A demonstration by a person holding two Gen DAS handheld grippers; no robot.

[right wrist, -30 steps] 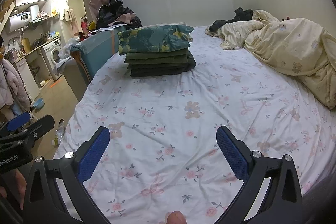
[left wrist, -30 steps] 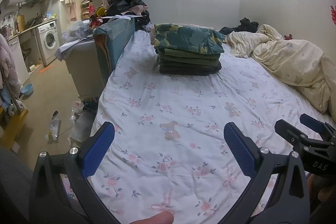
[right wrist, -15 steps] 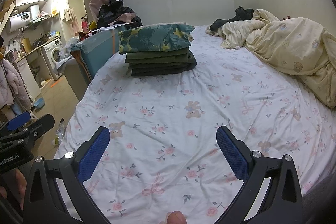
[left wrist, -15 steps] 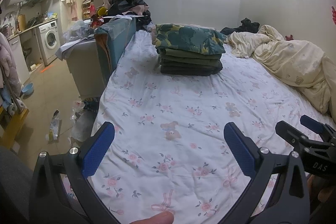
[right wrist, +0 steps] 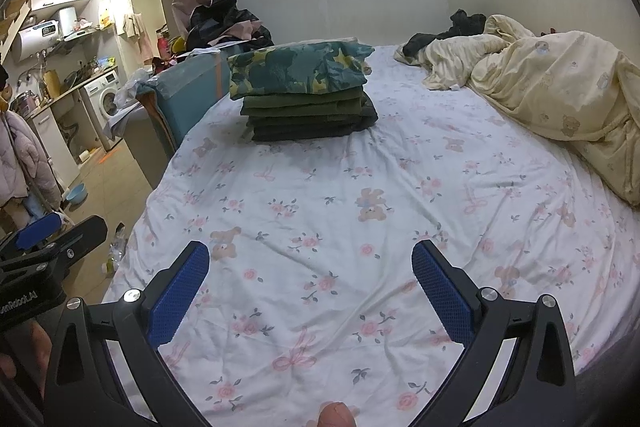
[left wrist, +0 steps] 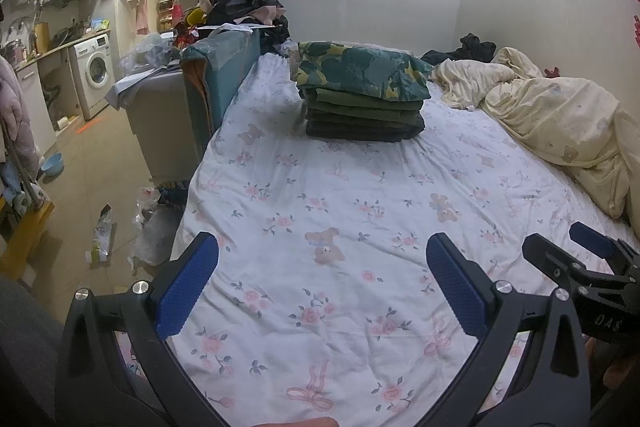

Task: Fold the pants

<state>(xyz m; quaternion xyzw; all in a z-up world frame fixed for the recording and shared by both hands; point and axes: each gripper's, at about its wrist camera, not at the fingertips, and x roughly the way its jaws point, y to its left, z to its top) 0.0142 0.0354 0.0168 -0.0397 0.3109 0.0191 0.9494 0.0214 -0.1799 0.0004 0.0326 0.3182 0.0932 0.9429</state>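
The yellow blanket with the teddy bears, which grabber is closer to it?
The right gripper. The yellow blanket is bunched on the bed's right side, and the left gripper is held further left, with the right gripper between it and the blanket. Neither touches it.

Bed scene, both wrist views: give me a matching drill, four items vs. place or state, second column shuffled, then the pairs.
Items:
1. stack of folded pants
2. cream duvet
3. washing machine
4. left gripper

Place or state:
A. crumpled along the right side of the bed
B. against the far left wall, under a counter
C. on the floral sheet near the bed's far left edge, camouflage piece on top
D. jaws wide apart, holding nothing, over the near end of the sheet

Pairs: 1-C, 2-A, 3-B, 4-D
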